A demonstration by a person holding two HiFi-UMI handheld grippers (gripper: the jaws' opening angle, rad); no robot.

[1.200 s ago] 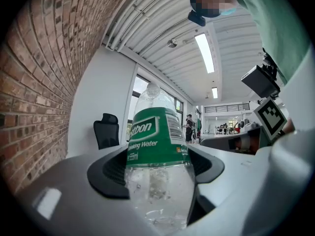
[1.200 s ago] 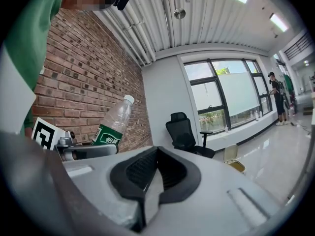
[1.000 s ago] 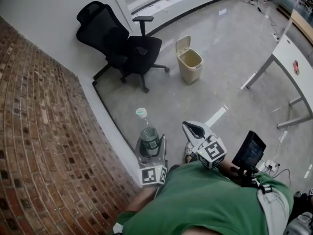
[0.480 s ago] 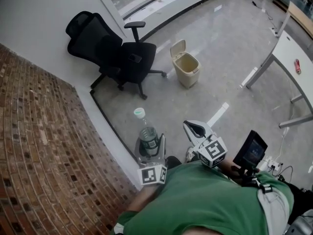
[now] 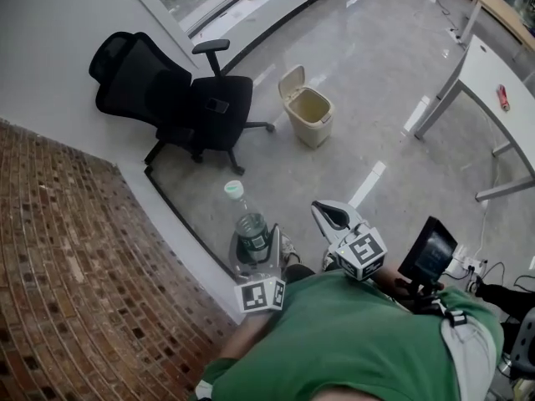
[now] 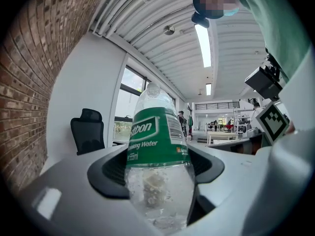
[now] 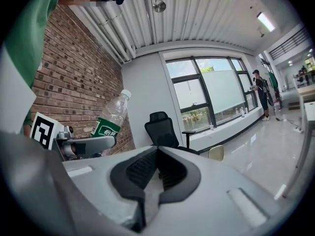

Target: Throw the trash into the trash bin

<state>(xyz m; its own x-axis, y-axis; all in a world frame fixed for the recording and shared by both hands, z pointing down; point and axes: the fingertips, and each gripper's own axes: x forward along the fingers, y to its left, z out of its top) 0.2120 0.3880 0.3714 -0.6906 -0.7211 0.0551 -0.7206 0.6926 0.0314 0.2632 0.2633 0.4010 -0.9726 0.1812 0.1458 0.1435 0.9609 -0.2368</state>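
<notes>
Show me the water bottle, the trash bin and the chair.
water bottle (image 5: 253,237), head view, on its green label.
trash bin (image 5: 314,129), head view, on its front wall.
chair (image 5: 226,120), head view, on its seat.

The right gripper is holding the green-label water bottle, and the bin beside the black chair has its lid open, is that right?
Not quite: the left gripper holds the bottle; the left gripper view shows its jaws closed on it. The right gripper is shut on nothing. The bin beside the black chair does have its lid open.
</notes>
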